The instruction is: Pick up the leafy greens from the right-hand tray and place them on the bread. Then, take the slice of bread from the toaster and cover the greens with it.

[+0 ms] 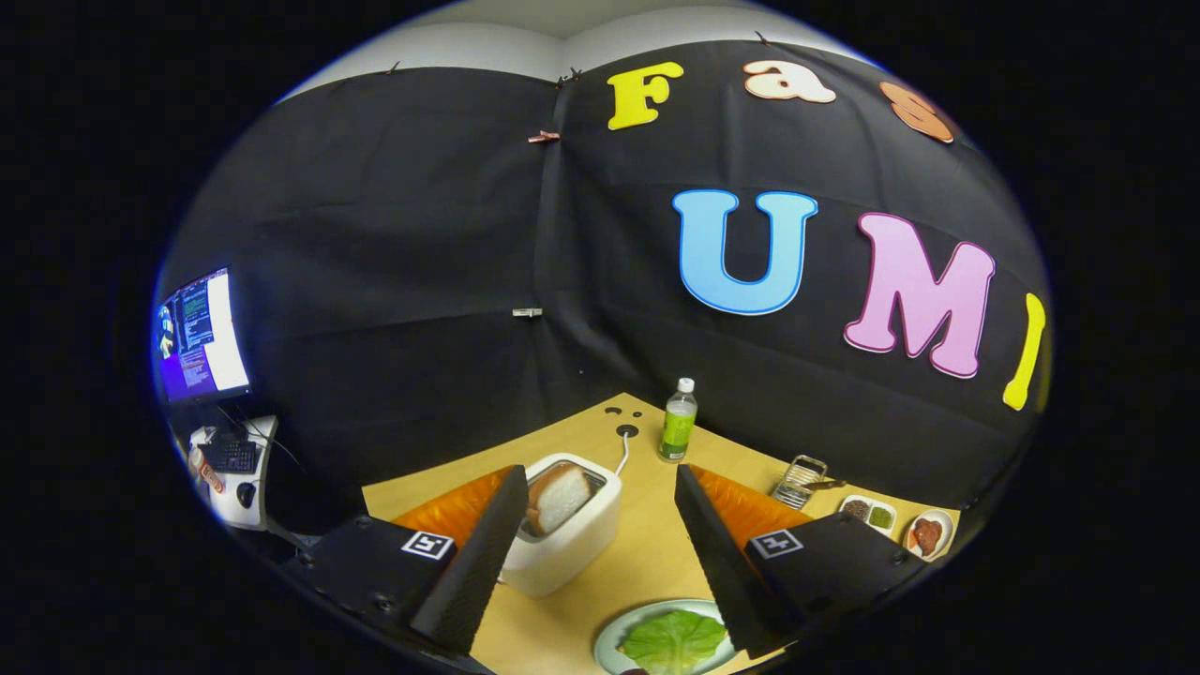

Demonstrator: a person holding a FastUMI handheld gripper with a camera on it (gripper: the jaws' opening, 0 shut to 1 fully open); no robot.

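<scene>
Greens: lettuce leaf (673,639) lying on plate (607,637), done.
Left: bread slice (560,497) sitting in toaster (562,548).
Gripper (595,553): fingers spread wide, holding nothing.

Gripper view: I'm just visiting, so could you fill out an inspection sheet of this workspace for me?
Surface: tan table.
Job's things: leafy greens lie on a plate between the fingers; whether bread lies beneath is hidden. A bread slice stands in the white toaster.
Clutter: green-labelled bottle, small wire rack, a two-part dish, a small dish.
Grippers: gripper open, holding nothing.
Cables: toaster cord runs to a table hole.
Surroundings: black cloth wall, monitor, keyboard.
</scene>
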